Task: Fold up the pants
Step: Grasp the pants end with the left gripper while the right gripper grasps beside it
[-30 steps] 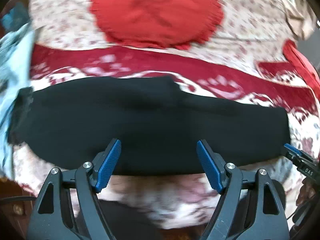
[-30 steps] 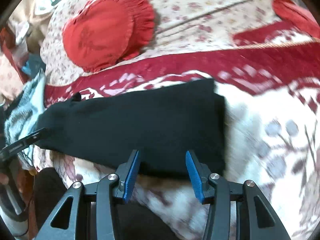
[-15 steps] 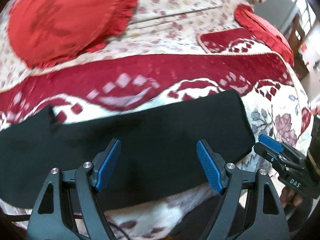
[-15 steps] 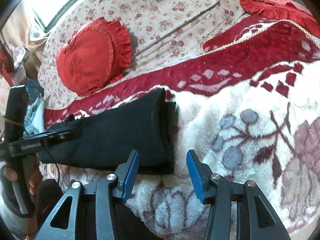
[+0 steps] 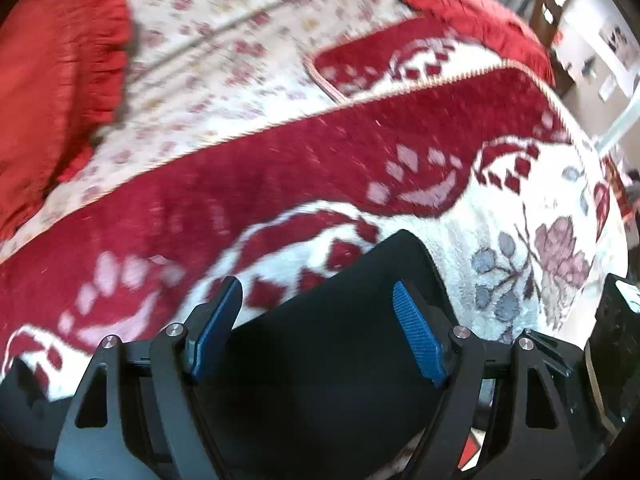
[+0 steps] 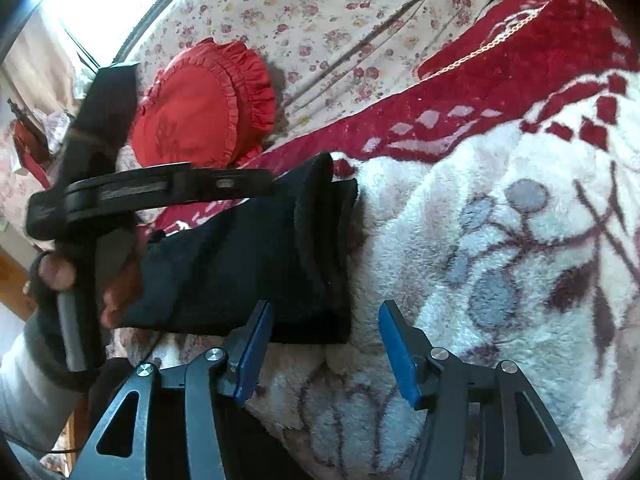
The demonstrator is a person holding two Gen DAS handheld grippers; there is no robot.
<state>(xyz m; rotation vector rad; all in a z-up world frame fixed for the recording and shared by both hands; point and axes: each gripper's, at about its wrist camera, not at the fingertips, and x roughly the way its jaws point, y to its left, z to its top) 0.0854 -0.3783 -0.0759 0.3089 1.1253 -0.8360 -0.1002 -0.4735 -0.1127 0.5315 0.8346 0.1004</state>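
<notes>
Left wrist view: the left gripper (image 5: pixel 318 330) occupies the lower centre of the frame, its blue pads (image 5: pixel 416 340) spread wide. The black pants (image 5: pixel 332 344) lie between and beneath the fingers; whether the pads touch the cloth cannot be told, and nothing is pinched. The pants' rounded end edge reaches the centre right of the frame, just past the right-hand pad, and stops on the white pile of the blanket (image 5: pixel 500 216). Right of that edge the blanket lies bare down to the flower motif. Across the middle runs the blanket's deep red band, bordered above by a pale cord. The flowered sheet (image 5: pixel 224 32) fills the upper centre, with a red ruffled cushion (image 5: pixel 48 80) at the upper left and a second red cushion (image 5: pixel 476 12) at the upper right. The frame is motion-blurred.

Right wrist view: the right gripper (image 6: pixel 326 346), lower centre, has just been opening; its jaws stand apart over bare white blanket, the pants' lower right corner just beyond the left-hand pad, no cloth between them. The pants run from centre left to centre, ending in a near-vertical folded edge with a second layer visible behind it. The whole right half of the frame is uncovered blanket. The left gripper crosses the centre left above the pants, held by the person's hand (image 6: pixel 80 276).
</notes>
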